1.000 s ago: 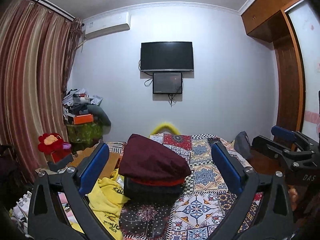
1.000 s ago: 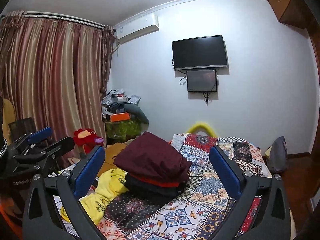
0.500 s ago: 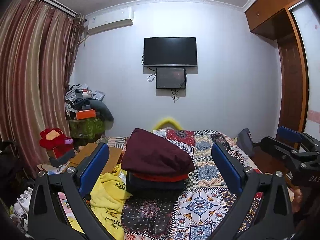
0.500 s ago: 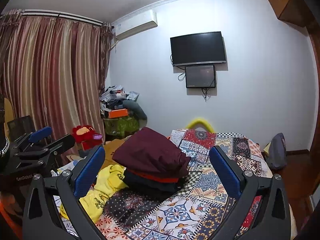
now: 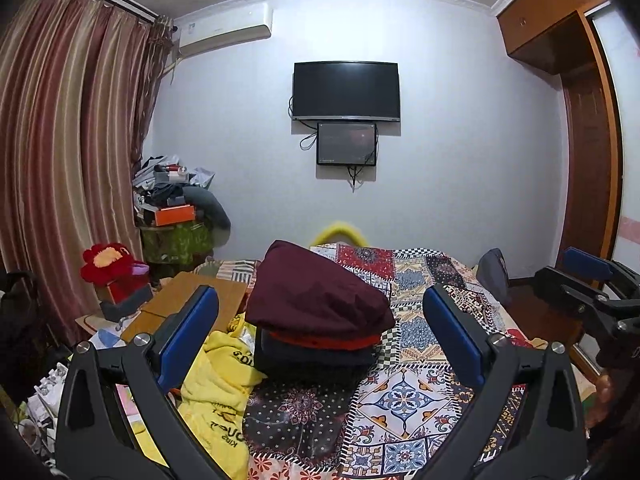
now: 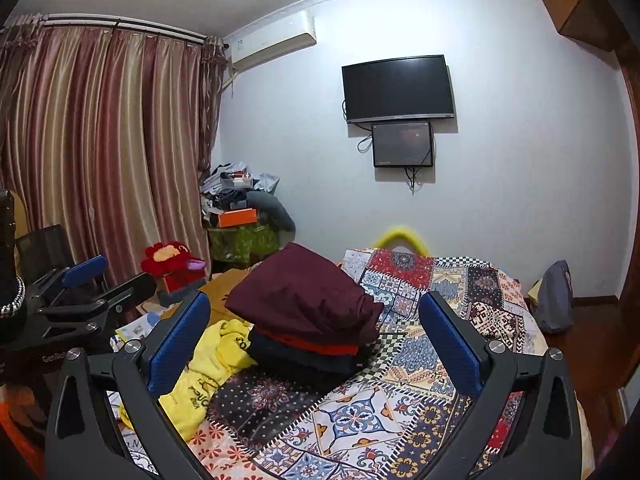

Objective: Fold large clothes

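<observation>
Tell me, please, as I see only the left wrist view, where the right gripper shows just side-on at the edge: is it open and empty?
Observer: Yes. In the right wrist view the right gripper has its blue-padded fingers spread wide with nothing between them. The stack of folded clothes sits framed in the gap, untouched.
Operator: Thank you. Could you also say whether the grey bag is on the quilt? Its base is hidden from me.
Observer: It is off the quilt. The grey bag stands beyond the quilt's right edge, with its base down by the wooden floor.
</observation>
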Motion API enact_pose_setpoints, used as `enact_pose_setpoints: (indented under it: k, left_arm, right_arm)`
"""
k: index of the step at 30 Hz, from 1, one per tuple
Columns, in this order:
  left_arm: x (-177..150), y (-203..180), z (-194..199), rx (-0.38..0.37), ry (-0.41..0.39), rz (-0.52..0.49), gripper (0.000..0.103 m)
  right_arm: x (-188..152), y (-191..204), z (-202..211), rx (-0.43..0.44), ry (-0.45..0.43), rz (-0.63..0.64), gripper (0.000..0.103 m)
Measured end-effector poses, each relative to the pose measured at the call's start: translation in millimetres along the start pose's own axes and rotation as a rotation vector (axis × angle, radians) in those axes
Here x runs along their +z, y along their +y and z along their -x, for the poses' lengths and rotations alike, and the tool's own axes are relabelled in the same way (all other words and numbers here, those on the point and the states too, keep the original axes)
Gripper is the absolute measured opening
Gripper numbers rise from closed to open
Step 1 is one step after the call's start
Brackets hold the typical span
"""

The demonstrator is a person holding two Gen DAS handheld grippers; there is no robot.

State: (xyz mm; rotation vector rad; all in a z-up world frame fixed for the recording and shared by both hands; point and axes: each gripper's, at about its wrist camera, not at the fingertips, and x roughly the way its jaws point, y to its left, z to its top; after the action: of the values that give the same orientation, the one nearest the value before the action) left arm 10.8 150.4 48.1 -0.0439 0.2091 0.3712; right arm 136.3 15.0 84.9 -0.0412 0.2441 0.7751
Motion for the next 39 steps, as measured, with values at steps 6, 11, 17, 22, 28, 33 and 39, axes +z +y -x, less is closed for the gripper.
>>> enact_pose_setpoints:
  k: [6,11,17,22,28,33,39]
  left_arm:
    - [0,-2,-1,0.004,0.006,0.0,0.102]
    - [0,-2,0,0.009,0.002,-0.004,0.102]
    - [0,-3,-1,0.003,0.004,-0.01,0.102]
    - [1,-2,-1,-0.011,0.006,-0.004,0.102]
    - [0,-2,-4,-0.029,0.021,-0.005,0.102]
    - [-1,-2,-6,-0.034,0.024,-0.001,0.102]
    - [-1,-1,-8,-0.055,0.031,0.017,0.102]
  right_arm:
    - [1,-3,1,0.002,-0.002,-0.01,0.103]
    - [1,-5,1,0.001,-0.001,-0.016,0.103]
    - [-2,-6,0,-0.002,0.003,-0.02,0.103]
    - [-2,-7,0,-0.005,0.004,-0.026,0.103]
    - [-3,-10,-2,-0.007,0.012,-0.037,0.103]
    - [-3,-11,-1,-0.007,0.009,-0.044,0.103]
    - [-1,-11,-3,-0.005,0.007,-0.052,0.103]
